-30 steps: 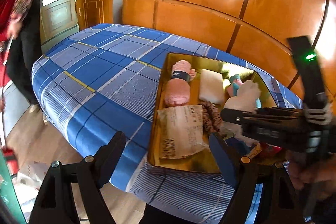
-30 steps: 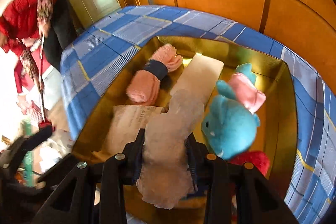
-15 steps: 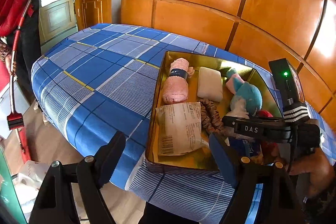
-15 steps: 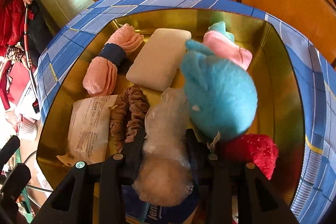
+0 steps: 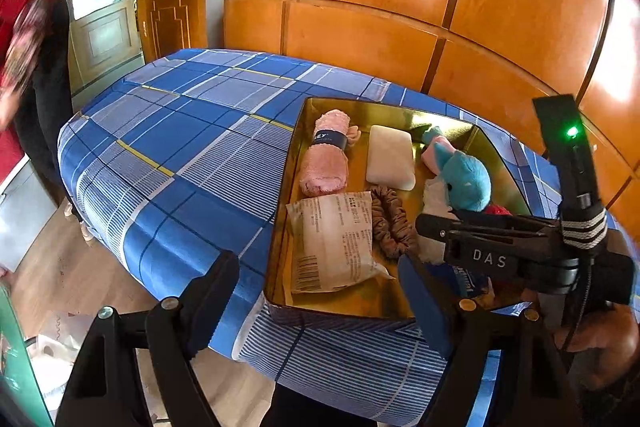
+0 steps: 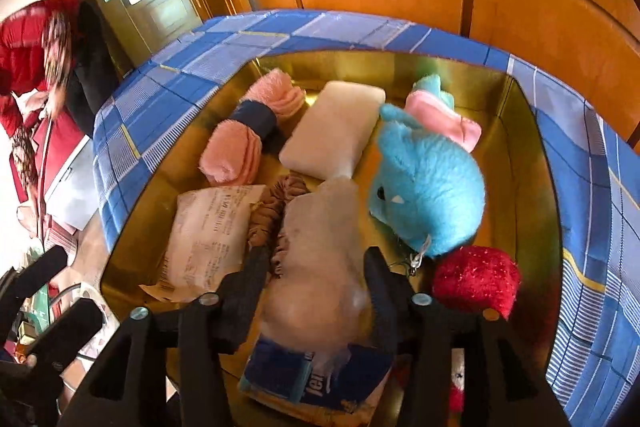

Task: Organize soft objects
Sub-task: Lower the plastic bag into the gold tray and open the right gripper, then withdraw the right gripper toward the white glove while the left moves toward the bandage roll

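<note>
The right gripper (image 6: 316, 279) is clenched on a clear plastic bag of soft filling (image 6: 320, 247), held low over the near end of the gold tray (image 6: 532, 155), above a blue tissue pack (image 6: 280, 371). The left gripper (image 5: 316, 291) hangs released before the tray's near rim, grasping nothing. To place well, the operator lowers the bag into the gap between the brown scrunchie (image 6: 272, 211) and the blue plush toy (image 6: 428, 187) (judged the free spot), then releases once it is seated.
</note>
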Demonstrator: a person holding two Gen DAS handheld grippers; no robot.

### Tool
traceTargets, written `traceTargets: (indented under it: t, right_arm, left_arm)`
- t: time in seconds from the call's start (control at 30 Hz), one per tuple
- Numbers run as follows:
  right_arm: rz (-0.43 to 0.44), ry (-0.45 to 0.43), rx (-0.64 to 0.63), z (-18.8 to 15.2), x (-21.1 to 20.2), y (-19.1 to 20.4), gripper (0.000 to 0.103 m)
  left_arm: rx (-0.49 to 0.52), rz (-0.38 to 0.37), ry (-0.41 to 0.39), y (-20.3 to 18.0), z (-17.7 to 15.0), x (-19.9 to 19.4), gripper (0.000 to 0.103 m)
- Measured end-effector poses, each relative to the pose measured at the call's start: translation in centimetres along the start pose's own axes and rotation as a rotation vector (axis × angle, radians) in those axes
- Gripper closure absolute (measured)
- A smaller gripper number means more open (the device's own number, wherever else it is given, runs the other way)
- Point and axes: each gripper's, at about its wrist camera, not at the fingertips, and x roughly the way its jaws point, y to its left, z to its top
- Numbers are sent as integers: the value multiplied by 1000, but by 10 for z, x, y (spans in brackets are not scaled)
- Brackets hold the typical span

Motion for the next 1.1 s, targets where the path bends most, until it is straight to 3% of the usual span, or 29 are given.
traceTargets:
  t: [0.6, 0.9, 1.1]
  right_arm:
    - [-71, -159, -1, -8, -60, -12, 50]
    - [-122, -207, 44, -28, -97, -51, 50]
    - [-214, -228, 102, -41, -127, -102, 50]
  left_arm:
    - [32, -6, -13, -11, 0, -8, 21]
    - [68, -18, -19, -24, 0, -12, 21]
    - [106, -29, -25, -38, 1, -14, 21]
